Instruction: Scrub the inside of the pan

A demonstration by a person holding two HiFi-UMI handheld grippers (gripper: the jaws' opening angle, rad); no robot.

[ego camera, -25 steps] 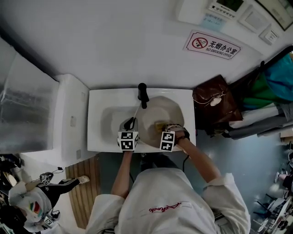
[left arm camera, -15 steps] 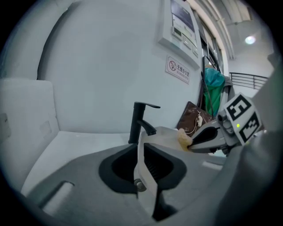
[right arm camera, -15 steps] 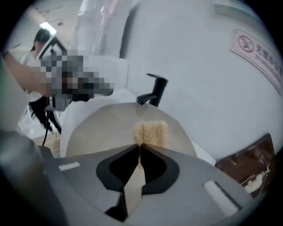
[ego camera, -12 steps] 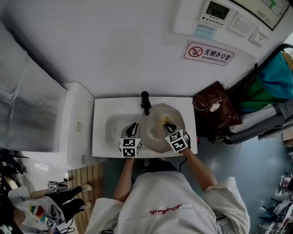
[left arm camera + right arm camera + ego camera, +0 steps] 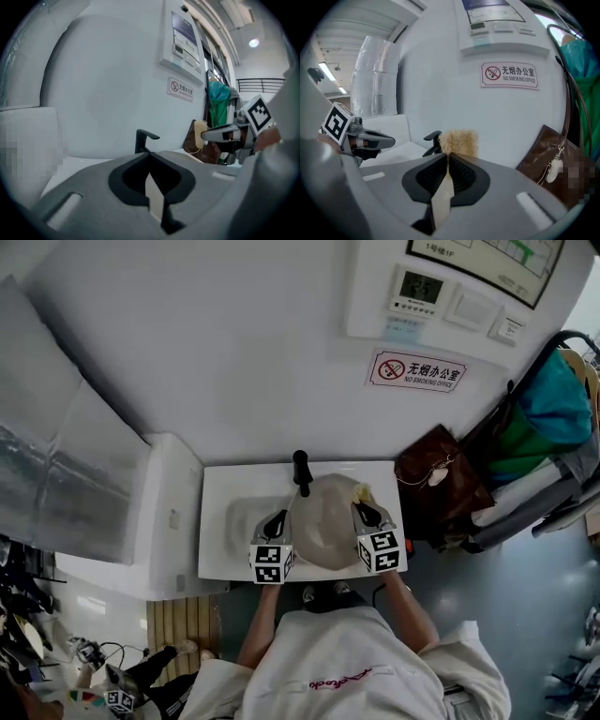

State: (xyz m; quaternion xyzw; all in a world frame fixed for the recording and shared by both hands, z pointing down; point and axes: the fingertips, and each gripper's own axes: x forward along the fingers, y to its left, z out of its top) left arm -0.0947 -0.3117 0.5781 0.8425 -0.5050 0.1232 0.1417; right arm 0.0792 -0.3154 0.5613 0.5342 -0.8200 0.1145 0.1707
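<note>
One second back the right tongs (image 5: pixel 362 506) were low in the pan (image 5: pixel 326 517), pad on the metal. Now they're up and out at the right rim! The tan scrub pad (image 5: pixel 459 142) is clamped in their closed tips. In the right gripper view it hangs against the white wall, touching nothing. From the left gripper view you can see it too, held out in mid-air on the right.

So the stroke is off. My read is a pause or a reset between passes, because nothing visible says the inside is clean. The pad has to drop back in for any more scrubbing.

Left tongs (image 5: pixel 277 520) have barely shifted and are parked at the pan's left edge. Their jaws are together, and the left gripper view shows nothing between the tips. Whether they pin the rim from underneath, I can't tell.

The pan sits in the right half of the white sink (image 5: pixel 223 486), just in front of the black tap (image 5: pixel 301 469). Its mouth faces up at the head camera. It looks roundish from above. No handle picks out cleanly, so I can't settle its long axis; if there is one, my guess is it lies under the left tongs.
</note>
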